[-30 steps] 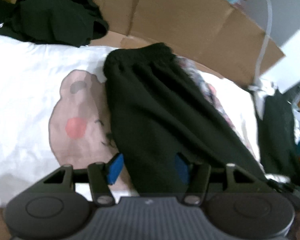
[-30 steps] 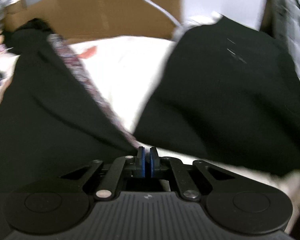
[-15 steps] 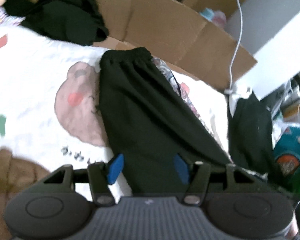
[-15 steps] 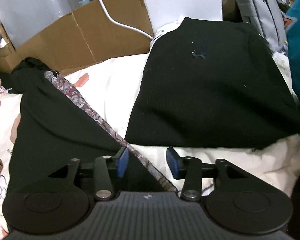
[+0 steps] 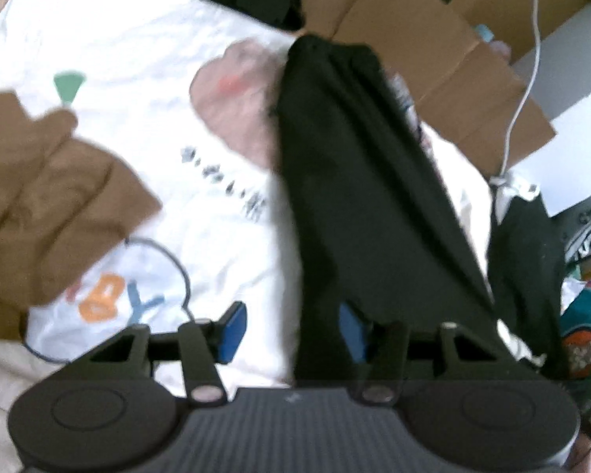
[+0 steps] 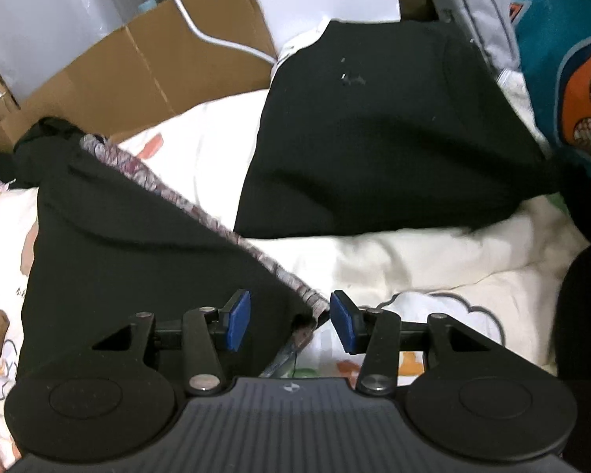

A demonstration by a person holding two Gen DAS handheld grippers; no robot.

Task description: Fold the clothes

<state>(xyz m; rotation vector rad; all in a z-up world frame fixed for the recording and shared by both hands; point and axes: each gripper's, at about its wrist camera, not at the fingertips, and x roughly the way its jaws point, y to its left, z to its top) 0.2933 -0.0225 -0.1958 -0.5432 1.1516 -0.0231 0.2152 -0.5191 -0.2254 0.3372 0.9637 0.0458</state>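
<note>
Black trousers (image 6: 138, 244) lie between both parted tongs (image 6: 290, 325), unclamped.

white sheet (image 5: 224, 260) — orange, blue letters, unreadable

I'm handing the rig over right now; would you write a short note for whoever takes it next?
Left gripper: open, its jaws have just narrowed slightly, over the near edge of the black garment, not pinching it.
Right gripper: opened within the last second, patterned hem between its pads, released.
The garment lies lengthwise on the white printed sheet; a second black piece lies flat to its right, brown clothing to the left.
Left to do: fold it.
</note>
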